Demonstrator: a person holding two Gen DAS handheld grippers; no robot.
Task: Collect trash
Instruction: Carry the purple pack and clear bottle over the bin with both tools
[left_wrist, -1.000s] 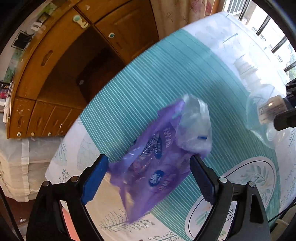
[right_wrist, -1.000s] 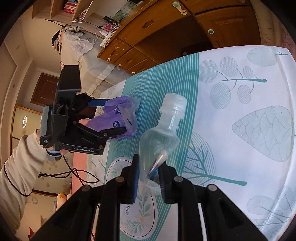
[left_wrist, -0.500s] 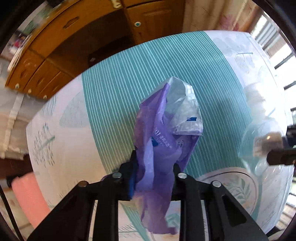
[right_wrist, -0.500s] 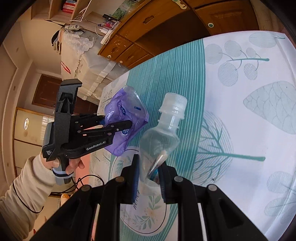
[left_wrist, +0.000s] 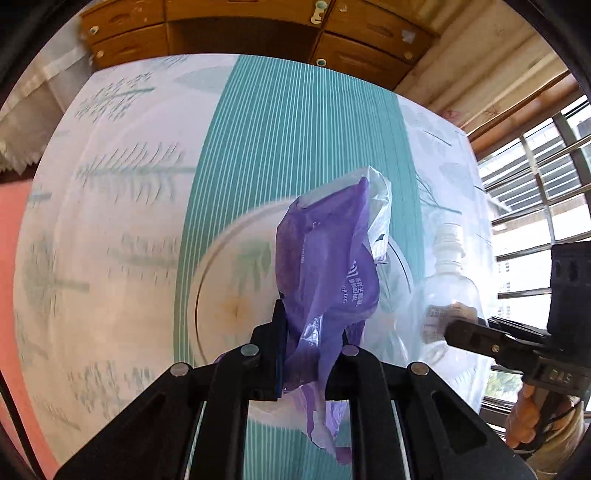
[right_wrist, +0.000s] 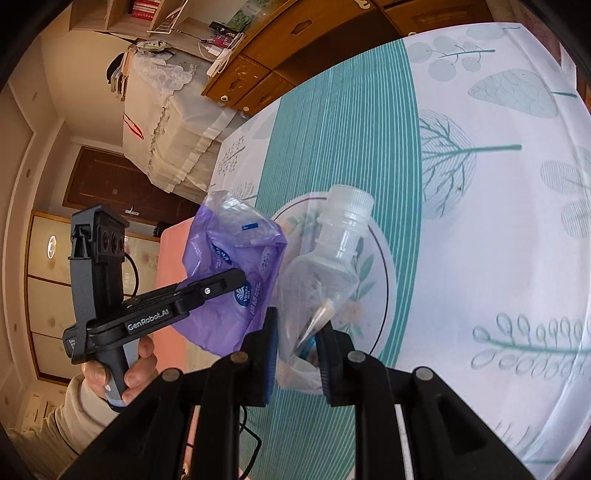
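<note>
A crumpled purple plastic wrapper (left_wrist: 328, 269) hangs in the air above the table, pinched in my left gripper (left_wrist: 314, 321), which is shut on it. The right wrist view shows the same wrapper (right_wrist: 236, 266) beside the left gripper (right_wrist: 225, 280), held by a person's hand. My right gripper (right_wrist: 295, 332) is shut on the lower part of a clear, empty plastic bottle (right_wrist: 325, 266) with a white cap, lifted off the cloth. That bottle (left_wrist: 447, 284) shows at the right of the left wrist view, with the right gripper's fingers (left_wrist: 476, 336) on it.
The table wears a white cloth with a teal striped band (left_wrist: 295, 140) and leaf prints. Wooden cabinets (left_wrist: 354, 40) stand behind it, a barred window (left_wrist: 535, 206) at the right. A pink surface (right_wrist: 173, 266) lies past the table's left edge, and a draped cabinet (right_wrist: 173, 122) beyond.
My left gripper closed on the purple wrapper, lifted it off the cloth and rolled. Both grippers have moved along the table toward its round print, the right one still holding the bottle.
</note>
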